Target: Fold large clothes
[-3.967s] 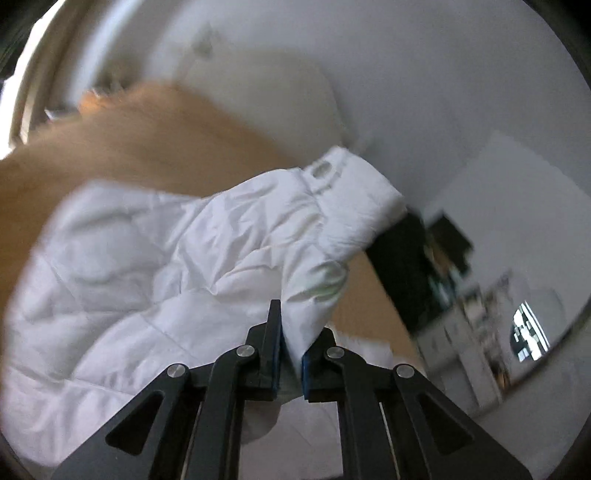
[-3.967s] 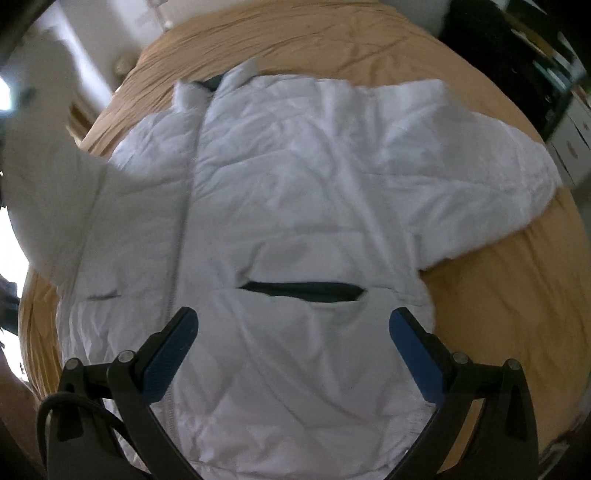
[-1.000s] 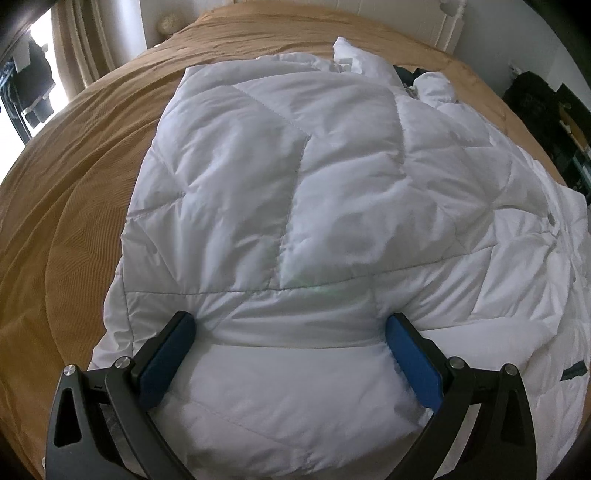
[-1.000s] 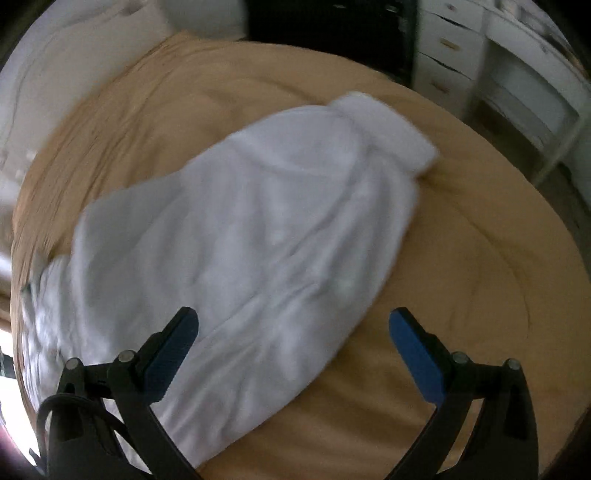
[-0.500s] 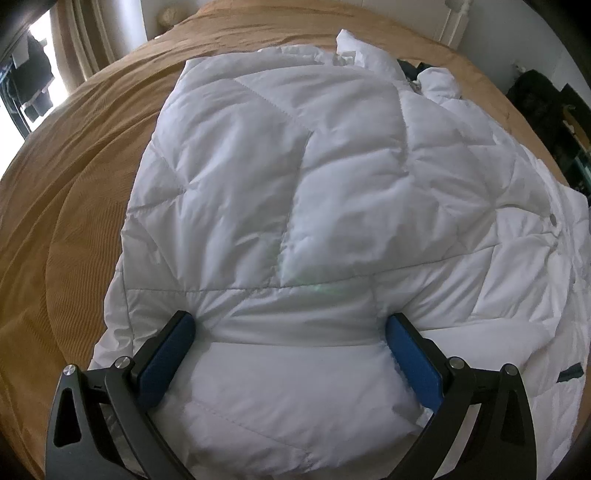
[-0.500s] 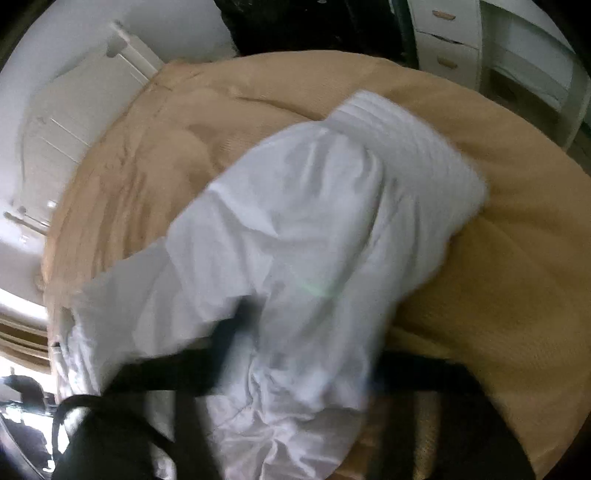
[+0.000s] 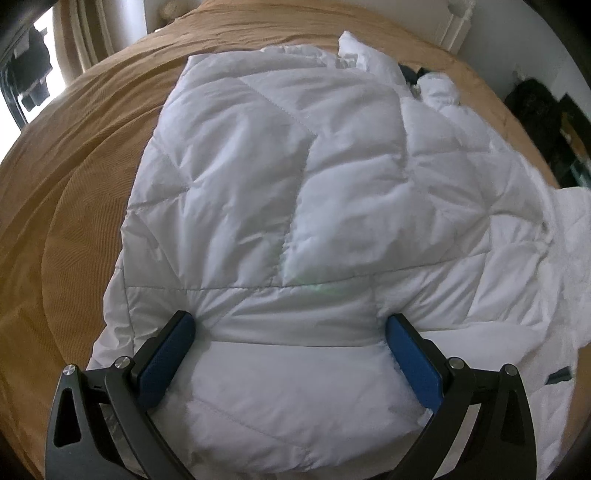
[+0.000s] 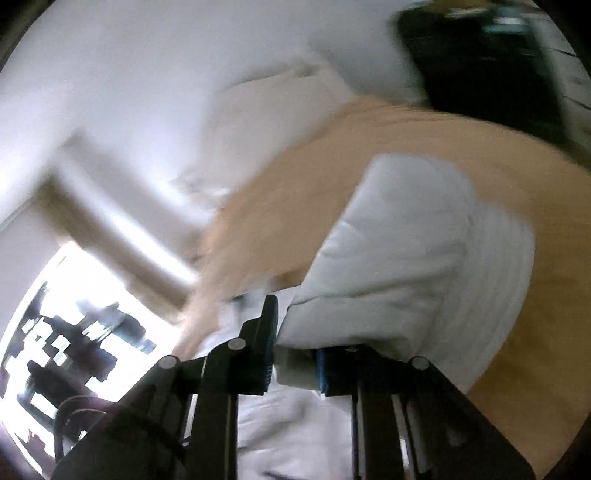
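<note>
The right gripper (image 8: 293, 363), clamped on the white quilted puffer jacket's sleeve (image 8: 406, 266), is mid-fold; next, carry it across the body. The left gripper (image 7: 291, 350) rests wide open, low in frame, on the jacket (image 7: 295, 184).

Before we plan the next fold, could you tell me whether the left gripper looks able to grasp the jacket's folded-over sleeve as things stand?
Probably yes: the left gripper is open, its jaws straddling the sleeve with nothing between.

White quilted jacket (image 7: 295, 206), tan bedspread (image 7: 66, 206)

Home bedroom, wide bed under tan ribbed bedspread (image 7: 74, 192), beige curtain (image 7: 86, 33) by bright window (image 8: 55, 332), white wall
</note>
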{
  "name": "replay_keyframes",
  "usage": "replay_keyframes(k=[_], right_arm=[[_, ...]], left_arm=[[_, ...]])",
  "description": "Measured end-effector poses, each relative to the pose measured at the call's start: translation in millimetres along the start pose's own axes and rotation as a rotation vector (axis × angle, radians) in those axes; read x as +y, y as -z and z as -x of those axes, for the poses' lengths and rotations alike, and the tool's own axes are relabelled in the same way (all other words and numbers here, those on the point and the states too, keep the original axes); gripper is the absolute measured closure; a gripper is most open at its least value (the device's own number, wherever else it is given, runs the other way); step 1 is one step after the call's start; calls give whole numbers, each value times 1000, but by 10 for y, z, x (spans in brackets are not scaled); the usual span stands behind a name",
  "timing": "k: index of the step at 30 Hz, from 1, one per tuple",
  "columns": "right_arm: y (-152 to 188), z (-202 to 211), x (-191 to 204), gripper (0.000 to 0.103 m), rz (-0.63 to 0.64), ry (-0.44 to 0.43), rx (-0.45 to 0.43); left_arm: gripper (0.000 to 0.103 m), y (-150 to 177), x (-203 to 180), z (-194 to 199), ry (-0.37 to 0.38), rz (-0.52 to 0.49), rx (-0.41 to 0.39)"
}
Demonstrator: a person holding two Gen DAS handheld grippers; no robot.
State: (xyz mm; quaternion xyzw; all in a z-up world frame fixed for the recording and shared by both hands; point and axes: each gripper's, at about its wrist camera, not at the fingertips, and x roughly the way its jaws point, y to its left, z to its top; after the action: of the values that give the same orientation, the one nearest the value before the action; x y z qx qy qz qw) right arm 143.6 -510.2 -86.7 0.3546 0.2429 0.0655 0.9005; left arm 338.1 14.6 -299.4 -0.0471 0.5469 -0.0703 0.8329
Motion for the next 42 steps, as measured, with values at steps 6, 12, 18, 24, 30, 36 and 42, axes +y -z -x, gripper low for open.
replay_keyframes(k=[6,12,18,24,30,36,42], right_arm=[[690,-1057,1160,84,93,-269,189],[1732,-2296,1580,84,106,-289,466],[2643,-3142,1314,66,108,-111,692],[2301,-2663,1637,8,119,-150,629],[1807,-1495,1600,2,263,15,391],[1421,-903,996,2,170,135,298],[1294,-713,482,2,44,157,330]], left_arm=[[0,-53,308,198,186,106,4],[1,-60,555,406,242,128,-18],[1,-22,675,519,251,153,-24],[1,-24,337,796,192,59,-105],[0,88,-706,1135,76,-210,-280],[0,104,-1672,815,22,-381,-292],[2,92,-1933,189,-54,-395,-217]])
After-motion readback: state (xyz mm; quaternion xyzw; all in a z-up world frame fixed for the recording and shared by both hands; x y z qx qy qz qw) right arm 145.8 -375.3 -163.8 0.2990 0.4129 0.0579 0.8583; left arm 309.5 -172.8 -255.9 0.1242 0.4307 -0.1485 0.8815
